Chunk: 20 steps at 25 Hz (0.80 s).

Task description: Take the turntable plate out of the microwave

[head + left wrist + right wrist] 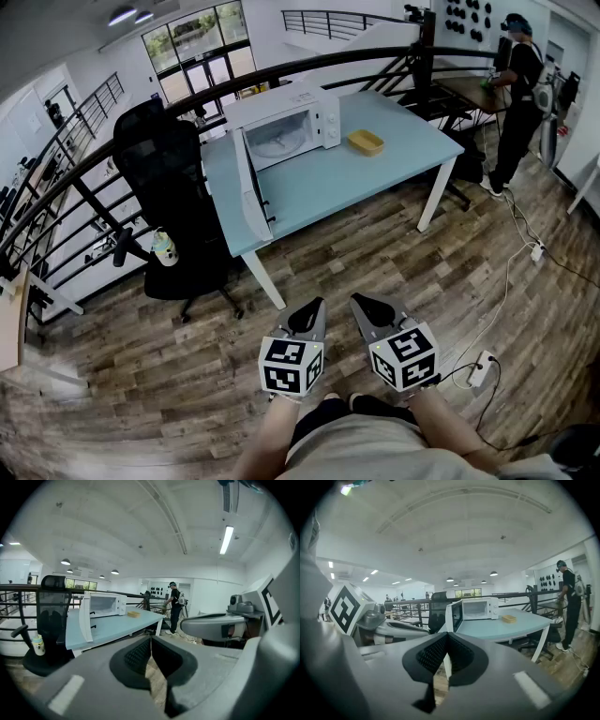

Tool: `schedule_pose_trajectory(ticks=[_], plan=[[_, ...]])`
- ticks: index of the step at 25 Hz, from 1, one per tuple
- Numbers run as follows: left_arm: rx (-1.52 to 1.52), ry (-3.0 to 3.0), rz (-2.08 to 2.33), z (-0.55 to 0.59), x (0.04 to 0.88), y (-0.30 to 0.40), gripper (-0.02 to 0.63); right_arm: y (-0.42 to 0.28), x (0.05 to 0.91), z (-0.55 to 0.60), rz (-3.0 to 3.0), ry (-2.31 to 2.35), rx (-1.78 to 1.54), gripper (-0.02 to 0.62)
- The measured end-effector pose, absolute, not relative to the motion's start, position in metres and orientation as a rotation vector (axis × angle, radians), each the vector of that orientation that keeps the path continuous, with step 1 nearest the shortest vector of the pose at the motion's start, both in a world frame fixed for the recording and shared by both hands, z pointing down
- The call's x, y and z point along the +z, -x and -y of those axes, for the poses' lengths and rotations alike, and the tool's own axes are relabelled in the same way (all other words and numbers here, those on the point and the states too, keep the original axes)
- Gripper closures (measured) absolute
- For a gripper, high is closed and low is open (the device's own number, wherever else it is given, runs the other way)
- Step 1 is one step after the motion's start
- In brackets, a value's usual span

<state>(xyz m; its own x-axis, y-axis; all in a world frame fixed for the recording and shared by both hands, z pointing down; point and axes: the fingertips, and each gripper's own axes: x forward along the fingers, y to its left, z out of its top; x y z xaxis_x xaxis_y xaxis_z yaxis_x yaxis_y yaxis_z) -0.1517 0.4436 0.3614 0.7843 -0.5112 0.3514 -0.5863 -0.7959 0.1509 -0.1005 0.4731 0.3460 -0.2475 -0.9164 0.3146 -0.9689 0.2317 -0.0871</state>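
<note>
My left hand-held gripper [313, 306] and right hand-held gripper [362, 302] are both closed on nothing, ribbed black pads meeting. The round glass turntable plate [278, 142] lies inside the boxy white microwave [281, 101] (door swung open) on the smooth pale-blue surface [375, 178].

Wears a pale grey top [370, 448], forearms bare below it, something dark at the legs. Carries smooth grey moulded shells on the left gripper [315, 306] and right gripper [360, 302], each lined with black ribbed pads [137, 656] and backed by a white cube [291, 366] printed with black square markers.
</note>
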Motion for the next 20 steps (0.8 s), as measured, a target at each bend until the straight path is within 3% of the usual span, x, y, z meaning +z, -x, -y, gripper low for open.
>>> schedule_pose_trajectory(ticks=[20], plan=[[0.421, -2.76, 0.801, -0.431, 0.356, 0.162, 0.606, 0.117, 0.316, -0.462, 2.406, -1.881, 0.318, 0.571]])
